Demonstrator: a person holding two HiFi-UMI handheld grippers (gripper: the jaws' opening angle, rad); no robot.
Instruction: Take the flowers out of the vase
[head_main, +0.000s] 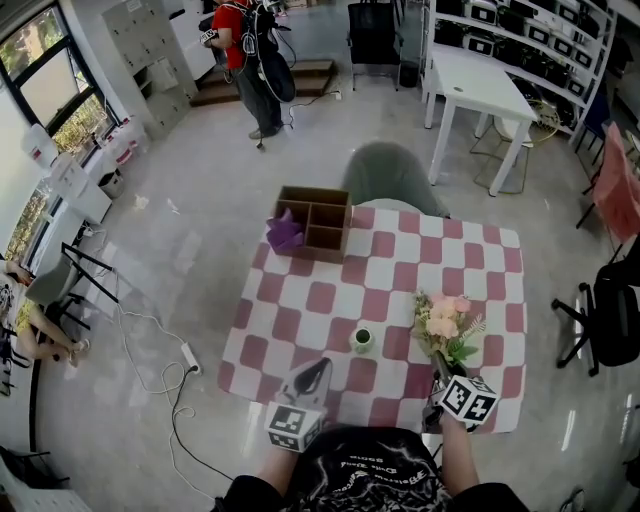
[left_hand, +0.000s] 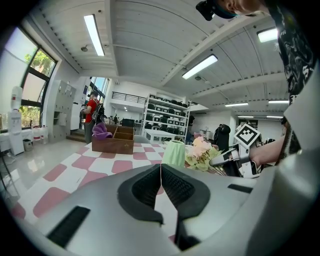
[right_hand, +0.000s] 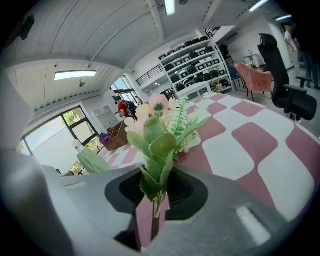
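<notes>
1. The box (head_main: 315, 222), well beyond both tongs, holds a purple cloth (head_main: 284, 233) in its near-left compartment. The vase (head_main: 362, 340) stands on the surface (head_main: 480, 260) ahead, between the tongs.
2. Only the head view looks down into the vase's dark mouth. The left gripper view shows the vase side-on.
3. The right tongs (right_hand: 155, 200) pinch the stems of the flowers (head_main: 445, 325), which point forward, outside the vase and to its right. The left tongs (left_hand: 160, 175) are pressed together and empty.

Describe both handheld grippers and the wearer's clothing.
The left gripper and right gripper are alike: smooth grey shells, black ribbed pads, each carrying a white cube printed with black square markers. The person wears a black top with white print.
</notes>
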